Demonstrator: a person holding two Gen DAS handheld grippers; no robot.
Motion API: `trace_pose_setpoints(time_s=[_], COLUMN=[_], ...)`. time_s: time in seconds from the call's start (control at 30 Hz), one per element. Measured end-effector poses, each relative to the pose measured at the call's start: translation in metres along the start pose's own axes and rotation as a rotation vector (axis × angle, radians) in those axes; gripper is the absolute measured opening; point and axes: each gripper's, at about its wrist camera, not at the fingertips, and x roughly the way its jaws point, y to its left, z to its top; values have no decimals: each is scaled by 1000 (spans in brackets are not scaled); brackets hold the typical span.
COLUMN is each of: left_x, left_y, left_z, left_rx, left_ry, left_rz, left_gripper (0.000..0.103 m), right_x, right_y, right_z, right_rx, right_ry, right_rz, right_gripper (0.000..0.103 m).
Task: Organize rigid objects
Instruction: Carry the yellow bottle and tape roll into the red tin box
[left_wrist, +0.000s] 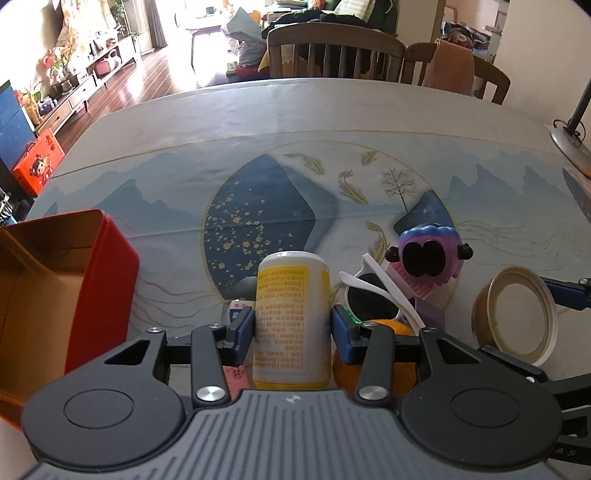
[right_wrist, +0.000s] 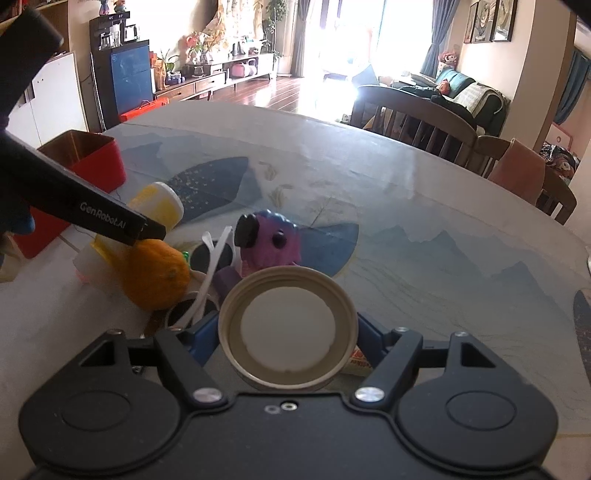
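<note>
My left gripper (left_wrist: 291, 325) is shut on a yellow and white bottle (left_wrist: 291, 321), which also shows in the right wrist view (right_wrist: 159, 201). My right gripper (right_wrist: 286, 332) is shut on a round metal jar lid (right_wrist: 288, 328), seen at the right of the left wrist view (left_wrist: 517, 314). An open red box (left_wrist: 55, 288) stands to the left of the bottle. White sunglasses (left_wrist: 380, 291), an orange (right_wrist: 155, 273) and a purple toy figure (left_wrist: 428, 258) lie in a cluster between the two grippers.
The table (left_wrist: 295, 122) has a cloth printed with blue mountains. Wooden chairs (left_wrist: 332, 51) stand at its far edge. A lamp base (left_wrist: 569, 136) sits at the far right. A small packet (right_wrist: 360, 360) lies under the right gripper.
</note>
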Motion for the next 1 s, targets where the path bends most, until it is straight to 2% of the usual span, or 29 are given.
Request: trace_pose_setpoints(time_s=[0.43, 0.8, 1.0], left_x=[-46, -80, -103], left_y=[33, 93, 127], left_z=[-10, -10, -5], left_rx=[-53, -95, -89], left_ry=[-22, -59, -107], left_rz=[-48, -114, -141], left_gripper=[43, 43, 43], right_x=[-37, -49, -46], right_y=[30, 88, 123], right_z=[22, 51, 69], right_rx=[1, -9, -26], right_ry=[-30, -59, -70], right_rz=[3, 0, 14], right_gripper=[76, 76, 76])
